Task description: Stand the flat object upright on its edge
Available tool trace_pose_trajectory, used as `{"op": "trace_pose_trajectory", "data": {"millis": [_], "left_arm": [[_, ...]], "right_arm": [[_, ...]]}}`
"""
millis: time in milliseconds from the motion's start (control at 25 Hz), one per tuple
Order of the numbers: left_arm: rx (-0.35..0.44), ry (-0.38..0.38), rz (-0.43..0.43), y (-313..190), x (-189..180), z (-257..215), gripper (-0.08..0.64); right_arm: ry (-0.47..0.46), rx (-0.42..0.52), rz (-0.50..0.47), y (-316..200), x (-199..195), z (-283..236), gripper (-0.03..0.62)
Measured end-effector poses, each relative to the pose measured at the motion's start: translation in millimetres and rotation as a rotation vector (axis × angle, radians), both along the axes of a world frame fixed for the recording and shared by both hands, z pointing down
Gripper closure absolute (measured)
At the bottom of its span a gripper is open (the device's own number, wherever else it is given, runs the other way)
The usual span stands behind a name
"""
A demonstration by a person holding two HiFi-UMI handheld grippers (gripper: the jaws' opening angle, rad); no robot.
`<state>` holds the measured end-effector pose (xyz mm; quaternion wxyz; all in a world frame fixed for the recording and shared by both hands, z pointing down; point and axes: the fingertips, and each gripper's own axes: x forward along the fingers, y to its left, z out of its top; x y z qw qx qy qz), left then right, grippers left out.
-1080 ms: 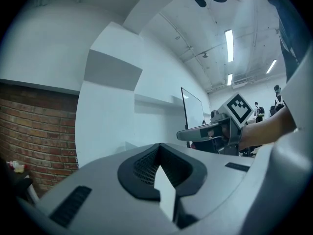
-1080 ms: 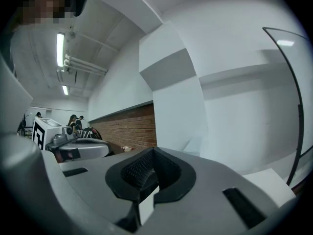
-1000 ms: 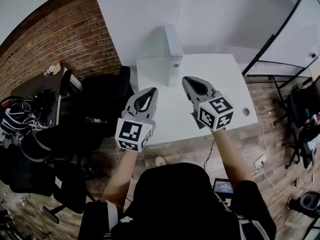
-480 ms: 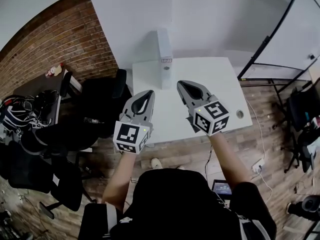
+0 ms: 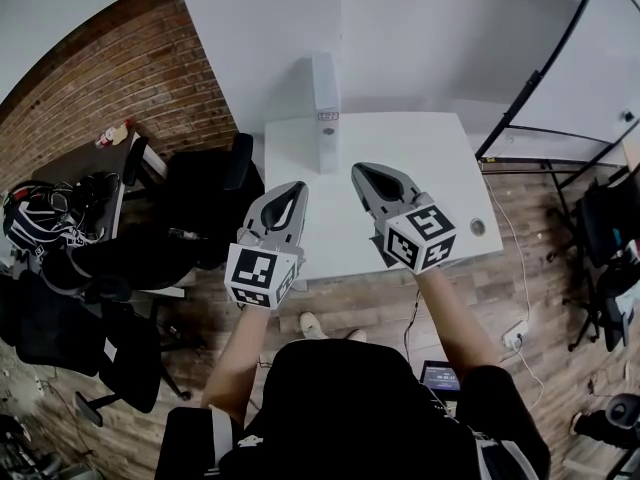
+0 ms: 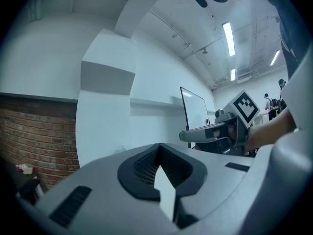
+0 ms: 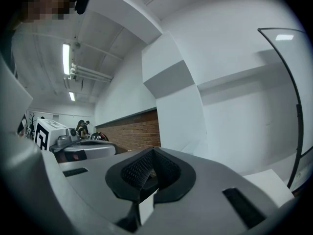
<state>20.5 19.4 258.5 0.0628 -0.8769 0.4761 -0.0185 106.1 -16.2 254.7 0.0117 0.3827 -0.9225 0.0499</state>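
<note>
Grippers nearest the camera: the left gripper (image 5: 292,190) and the right gripper (image 5: 365,172) are held level and side by side above the near edge of the white table (image 5: 440,168). The jaws of both are pressed together with nothing between them, and each gripper's own view shows the pads meeting on empty air. Neither tool touches anything.

A small round port (image 5: 477,227) sits near the table's right edge. At the far edge, well apart from both grippers, the flat object, a white binder (image 5: 324,108), stands upright on its edge. Its spine faces the camera and it is close to the white wall (image 5: 420,28). No tilt is apparent.

Assessment: the standing step appears complete, with nothing in hand. The next move, if any, calls only for keeping both tools clear of the binder, since a knock to its tall, narrow body would likely topple it. Whether it leans on the wall cannot be determined.
</note>
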Motion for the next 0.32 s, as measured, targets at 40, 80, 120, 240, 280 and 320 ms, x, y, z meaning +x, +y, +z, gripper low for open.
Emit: {"op": "trace_pose_trajectory", "data": {"millis": [40,80,120,240,280,320], "left_arm": [[-0.002,0.003,-0.003,1.4,-0.3,-0.1,0.548],[-0.005,0.006,-0.006,2.3,-0.3,-0.1,0.548],[-0.007,0.009,-0.008,2.9,0.4,-0.5,0.548],[-0.008,0.016,-0.008,3.7,5.3,-3.2,0.548],[-0.008,0.017,-0.008,3.8,7.2,-3.9,0.549],[-0.009,0.017,-0.007,4.0,9.0,-4.6,0.548]], "right_arm": [[-0.003,0.0,-0.002,1.5,0.4,0.1,0.552],[-0.005,-0.001,-0.003,2.9,1.0,0.1,0.552],[-0.007,-0.001,-0.004,4.0,2.2,-0.2,0.552],[-0.012,0.0,-0.004,5.0,7.9,-1.4,0.552],[-0.013,0.0,-0.003,5.0,9.8,-1.7,0.552],[-0.014,0.0,-0.002,4.9,11.7,-1.9,0.552]]}}
